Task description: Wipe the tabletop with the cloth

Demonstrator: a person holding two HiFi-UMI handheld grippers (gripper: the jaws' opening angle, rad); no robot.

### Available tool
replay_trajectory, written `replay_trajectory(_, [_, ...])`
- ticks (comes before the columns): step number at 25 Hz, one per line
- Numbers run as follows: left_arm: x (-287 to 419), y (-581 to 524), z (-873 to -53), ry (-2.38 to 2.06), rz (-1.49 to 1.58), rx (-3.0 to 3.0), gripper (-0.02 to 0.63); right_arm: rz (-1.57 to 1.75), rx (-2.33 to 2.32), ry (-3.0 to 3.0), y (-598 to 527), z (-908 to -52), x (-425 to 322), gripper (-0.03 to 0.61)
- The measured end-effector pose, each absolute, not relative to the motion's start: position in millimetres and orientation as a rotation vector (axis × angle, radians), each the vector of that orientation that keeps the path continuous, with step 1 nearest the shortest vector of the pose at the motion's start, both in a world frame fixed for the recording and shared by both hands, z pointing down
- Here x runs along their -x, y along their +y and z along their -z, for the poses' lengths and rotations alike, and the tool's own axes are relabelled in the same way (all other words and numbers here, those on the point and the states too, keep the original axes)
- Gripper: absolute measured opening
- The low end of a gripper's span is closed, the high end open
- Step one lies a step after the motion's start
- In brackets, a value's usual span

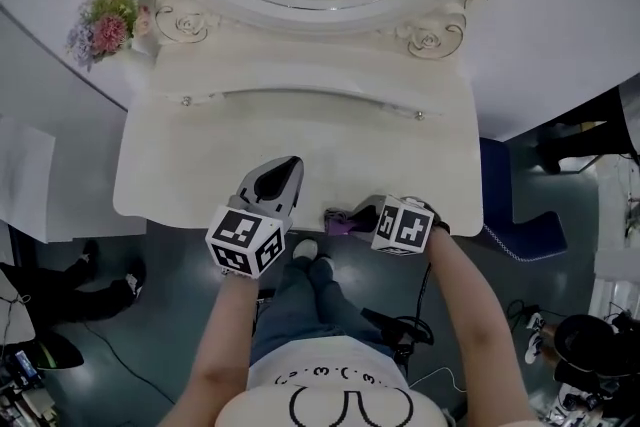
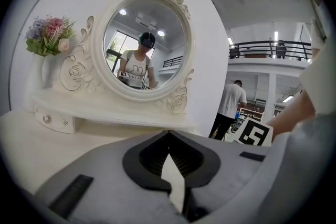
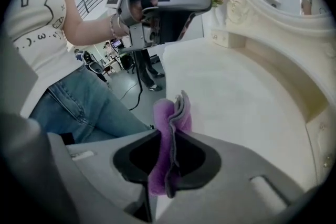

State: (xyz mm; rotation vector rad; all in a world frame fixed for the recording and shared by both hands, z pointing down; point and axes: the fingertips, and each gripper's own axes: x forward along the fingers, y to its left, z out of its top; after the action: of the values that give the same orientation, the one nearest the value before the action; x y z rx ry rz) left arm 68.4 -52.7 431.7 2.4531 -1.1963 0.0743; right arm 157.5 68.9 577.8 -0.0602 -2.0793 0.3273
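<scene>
Two hand-held grippers at the near edge of a cream tabletop (image 1: 200,150), seen from above. Purple cloth (image 1: 340,221) at that front edge, right of centre, folded into layers and standing on edge. Long axis lying left to right along the table's edge, in line with the jaws, free end pointing left toward the left gripper (image 1: 287,171). In the right gripper view, cloth (image 3: 169,144) running down the middle of the jaws and poking out past their tips, over the tabletop (image 3: 236,97).

White vase (image 2: 46,72) at the table's back left corner, beside an oval mirror (image 2: 144,42) in a carved frame, holding a bunch of pink and lilac flowers (image 2: 48,34).

Right gripper (image 1: 356,218) clamped on the cloth, jaws apart only by the thickness of the folds, nothing else in its grasp. Left gripper pointing away from the person toward the mirror, raised above the tabletop, apart from the cloth. Jaws pressed together at the tips and gripping nothing, only the dark hollow behind the tips open between them.
</scene>
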Motion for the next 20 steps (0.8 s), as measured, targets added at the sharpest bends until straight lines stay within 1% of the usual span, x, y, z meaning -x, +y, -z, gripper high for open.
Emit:
replay_trajectory(4, [-65.1, -41.4, -429.1, -1.245, -0.073, -2.433, -0.002, -0.374, 0.105, -2.101, 88.2, -566.5, -157.2, 0.069])
replay_trajectory(7, [-58.6, -33.9, -425.6, -1.279, -0.082, -2.425, -0.002, -0.357, 0.019, -2.177, 74.1, -552.3, -152.4, 0.069])
replay_trajectory(15, [-31.3, -37.8, -426.8, -1.326, -0.09, -2.401, -0.002, -0.139, -0.525, -2.164, -50.2, -540.3, -148.7, 0.072])
replay_trajectory(20, [-20.2, -57.5, -426.9, -1.268, -0.109, -2.436, -0.002, -0.058, -0.715, -2.075, -121.6, -538.2, -146.0, 0.074])
